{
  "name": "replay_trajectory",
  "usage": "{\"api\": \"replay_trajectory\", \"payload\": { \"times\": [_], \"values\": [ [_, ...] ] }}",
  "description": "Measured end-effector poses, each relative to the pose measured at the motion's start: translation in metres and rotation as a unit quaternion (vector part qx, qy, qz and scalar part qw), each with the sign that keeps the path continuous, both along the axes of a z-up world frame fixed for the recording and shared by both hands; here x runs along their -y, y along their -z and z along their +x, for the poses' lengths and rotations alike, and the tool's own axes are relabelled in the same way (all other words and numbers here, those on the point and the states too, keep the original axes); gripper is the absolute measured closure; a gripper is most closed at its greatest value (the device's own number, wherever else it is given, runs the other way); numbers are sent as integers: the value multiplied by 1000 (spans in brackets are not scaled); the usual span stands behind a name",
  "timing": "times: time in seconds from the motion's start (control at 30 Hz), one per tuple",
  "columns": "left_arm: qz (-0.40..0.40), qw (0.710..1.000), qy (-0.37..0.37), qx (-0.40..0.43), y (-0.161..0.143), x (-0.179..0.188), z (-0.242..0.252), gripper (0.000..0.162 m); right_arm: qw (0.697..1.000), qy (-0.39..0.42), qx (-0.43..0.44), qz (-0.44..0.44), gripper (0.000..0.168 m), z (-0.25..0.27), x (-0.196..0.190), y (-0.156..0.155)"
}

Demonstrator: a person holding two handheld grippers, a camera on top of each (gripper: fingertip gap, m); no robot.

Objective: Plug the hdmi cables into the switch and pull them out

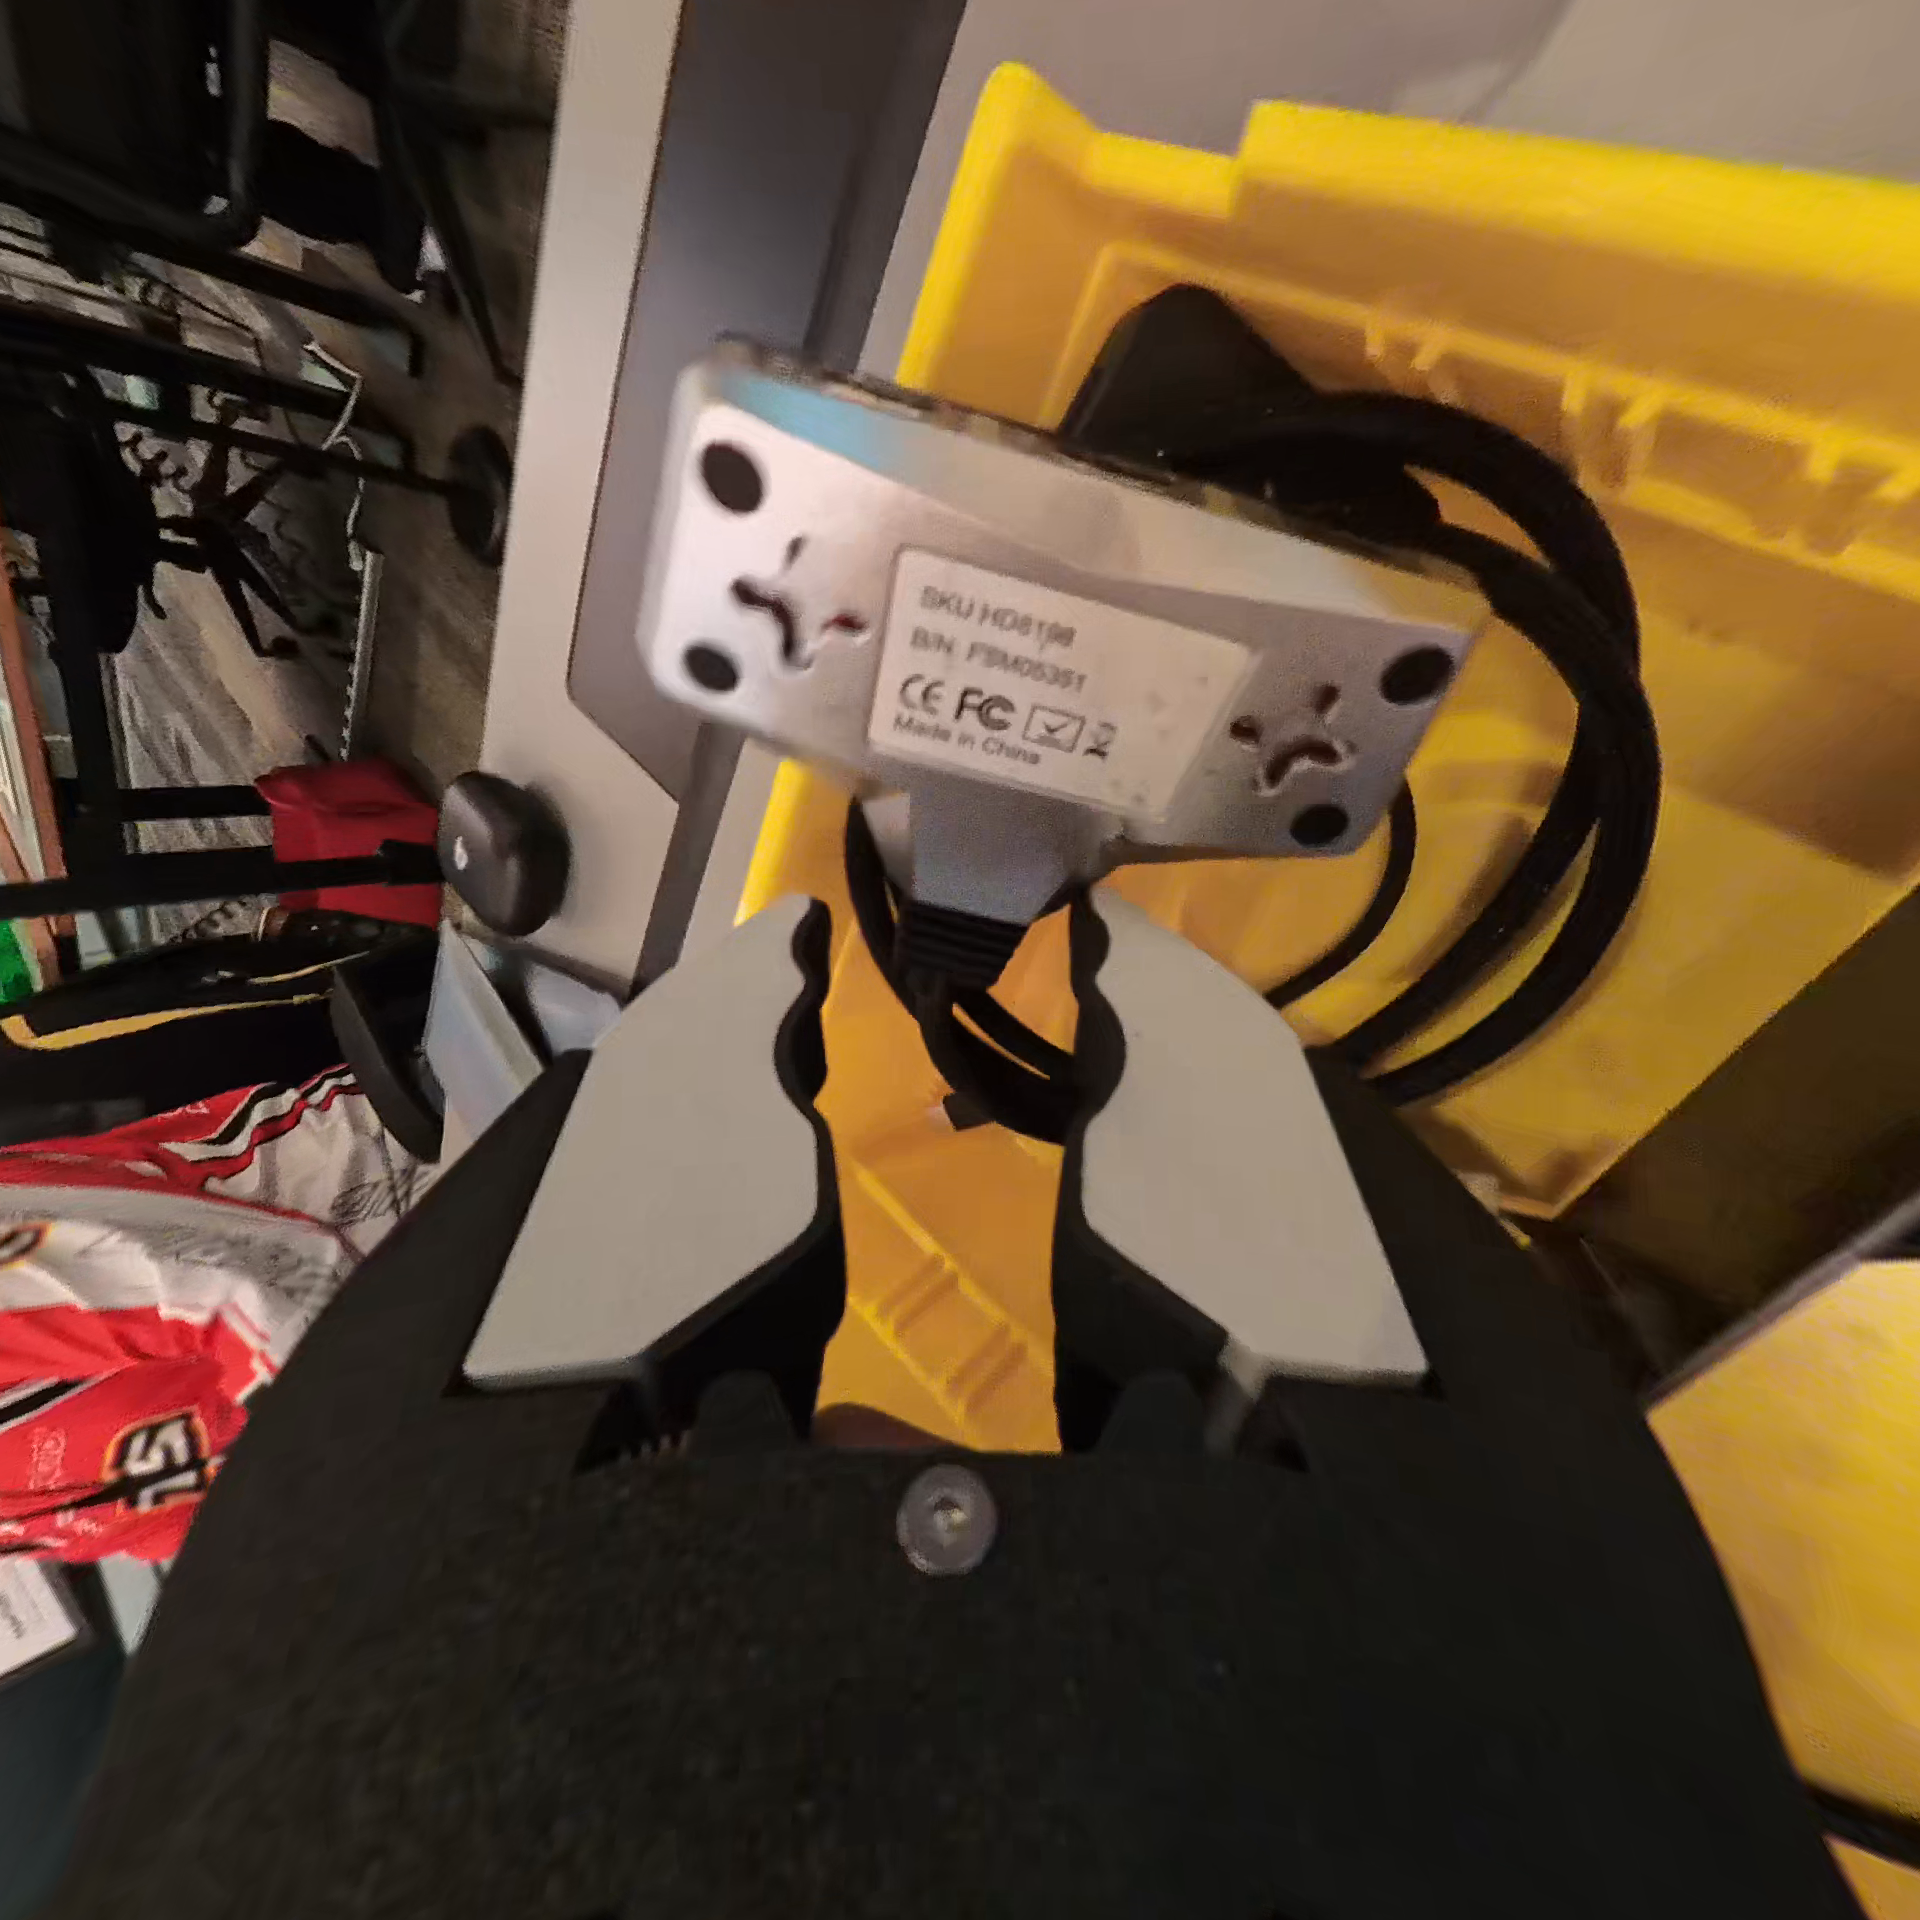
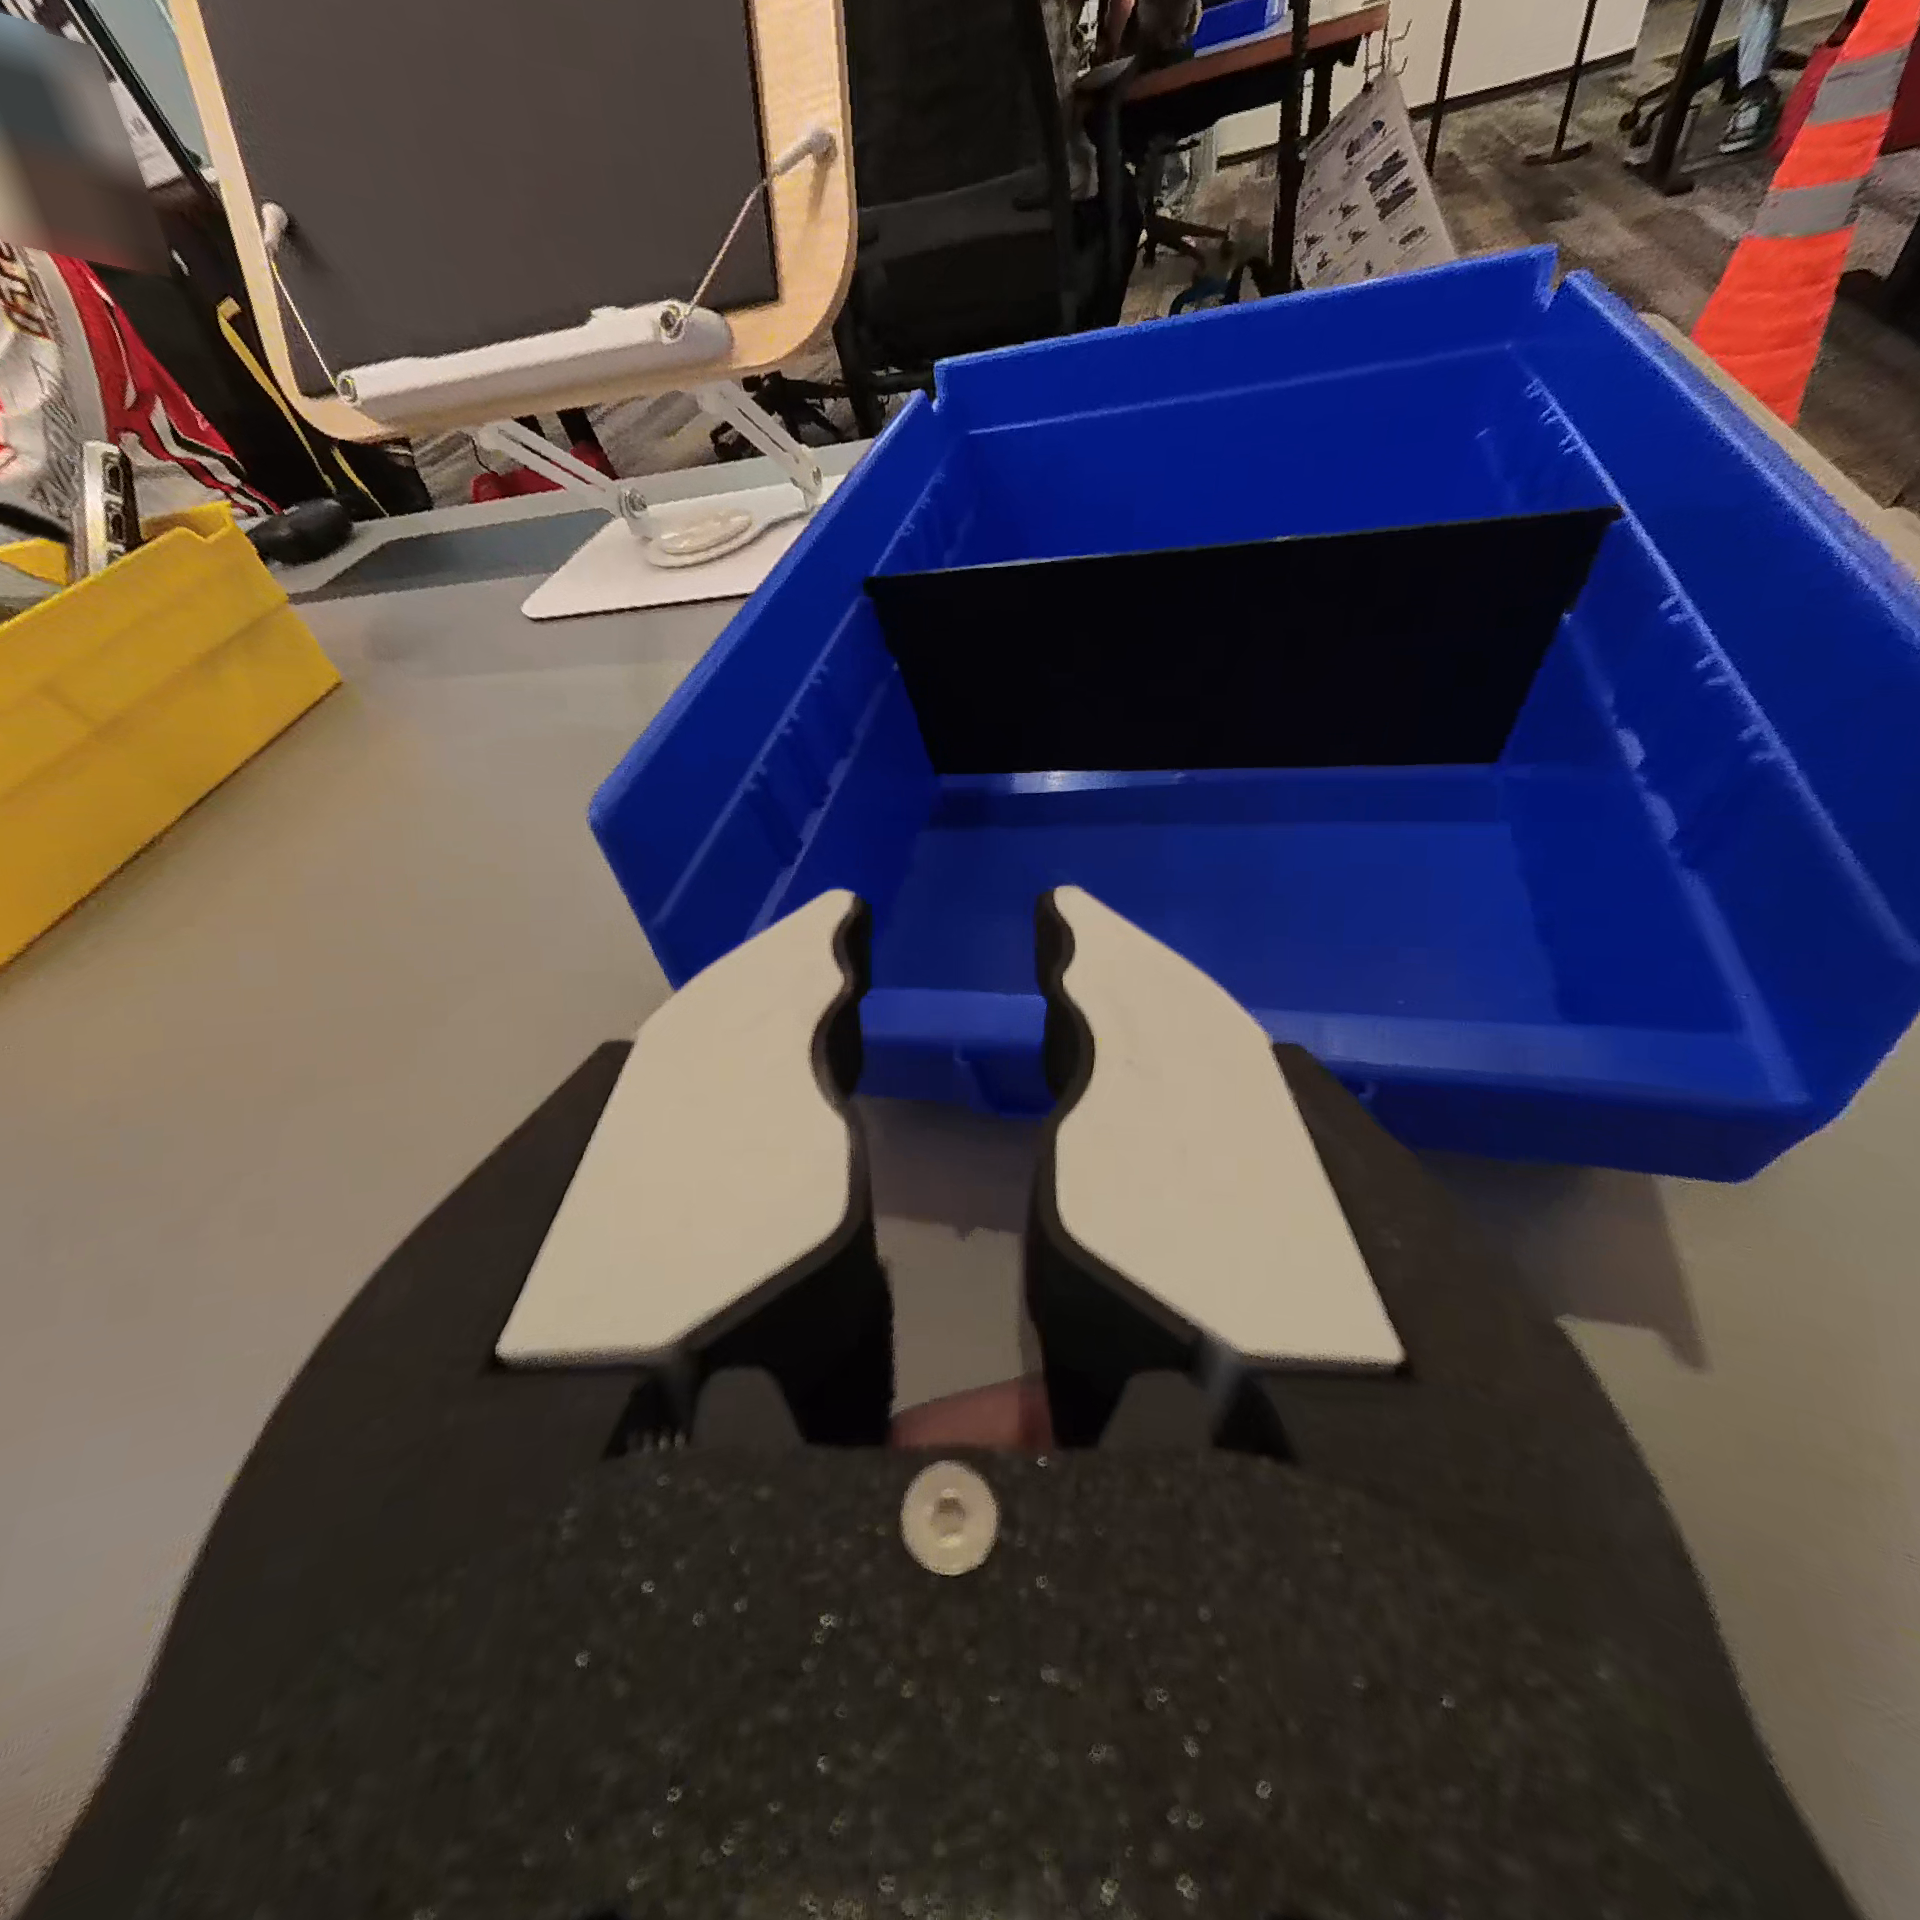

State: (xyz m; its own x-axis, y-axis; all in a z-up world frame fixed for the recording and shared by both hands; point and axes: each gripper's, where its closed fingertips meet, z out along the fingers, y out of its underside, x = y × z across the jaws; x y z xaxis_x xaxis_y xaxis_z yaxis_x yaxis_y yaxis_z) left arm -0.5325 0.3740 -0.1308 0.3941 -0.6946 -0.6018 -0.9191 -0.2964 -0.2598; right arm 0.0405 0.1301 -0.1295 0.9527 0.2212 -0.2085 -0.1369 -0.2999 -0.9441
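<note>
A silver HDMI switch (image 1: 1049, 623) hangs over the yellow bin (image 1: 1558, 312) with its labelled underside facing me. My left gripper (image 1: 951, 920) is closed around the silver plug stub (image 1: 987, 852) at the switch's near edge. Black HDMI cables (image 1: 1600, 748) loop from the switch's far side down into the yellow bin. In the right wrist view the switch (image 2: 104, 499) shows at far left above the yellow bin (image 2: 135, 665). My right gripper (image 2: 948, 914) is open and empty, just above the near rim of the blue bin (image 2: 1299, 1081).
The blue bin has a black divider (image 2: 1226, 655) across its middle and holds nothing visible. A monitor on a white stand (image 2: 665, 540) is at the back of the grey table (image 2: 312, 1039). A red-and-white garment (image 1: 125, 1299) lies at the left. The gap from one gripper's tips to the other's is roughly 60 cm.
</note>
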Motion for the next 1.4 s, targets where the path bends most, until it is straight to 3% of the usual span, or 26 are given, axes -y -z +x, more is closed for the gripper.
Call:
{"api": "replay_trajectory", "payload": {
  "times": [0.07, 0.2, 0.4, 0.53, 0.73, 0.87, 0.97, 1.1, 1.27, 1.4],
  "values": [
    [-2, 1000, 22, -6, 6, -2, 6, 130, 1000, 3, -1, -3, 139, 3, 2, 1],
    [30, 998, 31, -36, -2, -3, 1, 135, 1000, 17, -12, -7, 139, 15, 6, 3],
    [95, 995, 9, -4, -52, 7, -17, 139, 999, 17, -46, -8, 139, 18, 12, 1],
    [170, 985, -12, -3, -109, 20, -31, 139, 999, 13, -46, -5, 139, 16, 13, -1],
    [318, 947, -33, 38, -239, 50, -22, 140, 1000, 6, -27, 13, 139, 8, 11, -7],
    [383, 910, -7, 156, -293, 76, 32, 140, 999, -6, -22, 45, 139, -2, 12, -20],
    [404, 887, 32, 220, -295, 97, 94, 139, 996, -30, -30, 84, 139, -22, 17, -39],
    [394, 867, 83, 294, -265, 124, 184, 139, 975, -125, -122, 138, 139, -75, 35, -88],
    [357, 852, 135, 358, -221, 156, 276, 139, 949, -247, -82, 175, 131, -148, 30, -136],
    [320, 848, 159, 392, -186, 178, 321, 139, 931, -267, -48, 245, 130, -183, 9, -181]
  ]
}}
